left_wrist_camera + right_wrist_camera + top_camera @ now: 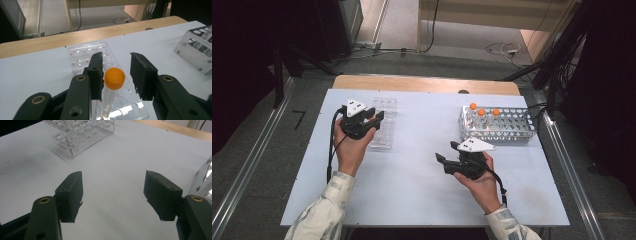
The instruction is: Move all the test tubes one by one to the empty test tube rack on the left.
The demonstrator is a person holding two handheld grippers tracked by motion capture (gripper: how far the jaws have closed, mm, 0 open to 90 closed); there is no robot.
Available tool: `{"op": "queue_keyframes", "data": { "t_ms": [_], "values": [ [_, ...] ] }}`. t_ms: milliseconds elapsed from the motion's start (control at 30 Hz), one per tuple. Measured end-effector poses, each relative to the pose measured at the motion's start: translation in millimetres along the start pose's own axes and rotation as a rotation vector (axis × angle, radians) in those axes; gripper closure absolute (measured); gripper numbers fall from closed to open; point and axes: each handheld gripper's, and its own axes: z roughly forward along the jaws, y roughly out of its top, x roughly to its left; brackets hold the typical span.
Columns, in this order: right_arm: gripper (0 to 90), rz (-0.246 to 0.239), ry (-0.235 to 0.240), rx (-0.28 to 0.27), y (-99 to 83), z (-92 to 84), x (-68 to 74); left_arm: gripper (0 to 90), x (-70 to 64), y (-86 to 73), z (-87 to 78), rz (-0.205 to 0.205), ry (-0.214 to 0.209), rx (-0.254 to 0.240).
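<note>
- Tube (111,92) with an orange cap (114,78) stands in the clear rack (85,53), between the left gripper (116,72)'s parted jaws; only the left pad is near it.
- Light, smooth plastic (likely slippery); grip just under the cap.
- Tube's bottom is cut off.
- Right gripper (113,195) gapes empty above the table (117,157).

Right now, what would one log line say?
left gripper: open around orange-capped tube in clear rack | right gripper: open, empty | metal rack: three tubes

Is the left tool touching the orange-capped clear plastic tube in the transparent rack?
Apart. The left gripper view shows the left tool open around the orange-capped clear plastic tube: a narrow gap on one side of the cap, a wide one on the other.
</note>
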Motion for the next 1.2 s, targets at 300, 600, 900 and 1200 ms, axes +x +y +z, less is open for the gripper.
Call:
{"op": "queue_keyframes", "data": {
  "t_ms": [300, 600, 900, 1200],
  "values": [
    [30.6, 0.0, 0.0, -0.001, -0.1, 0.2, 0.4, 60.1, 0.4, 1.4, -3.6, -0.012, -0.004, -0.013],
    [30.6, -0.003, -0.003, -0.004, 0.2, -0.8, -0.5, 50.0, -2.5, 3.1, -9.9, -0.011, -0.012, -0.024],
    [30.6, 0.013, -0.018, -0.013, 0.7, -4.4, -6.2, 32.9, -10.1, 0.3, -25.2, -0.022, -0.066, -0.014],
    [30.6, 0.041, -0.061, -0.025, 0.7, -11.5, -19.7, 25.7, -18.9, -15.3, -41.1, -0.011, -0.088, -0.002]
  ]
}}
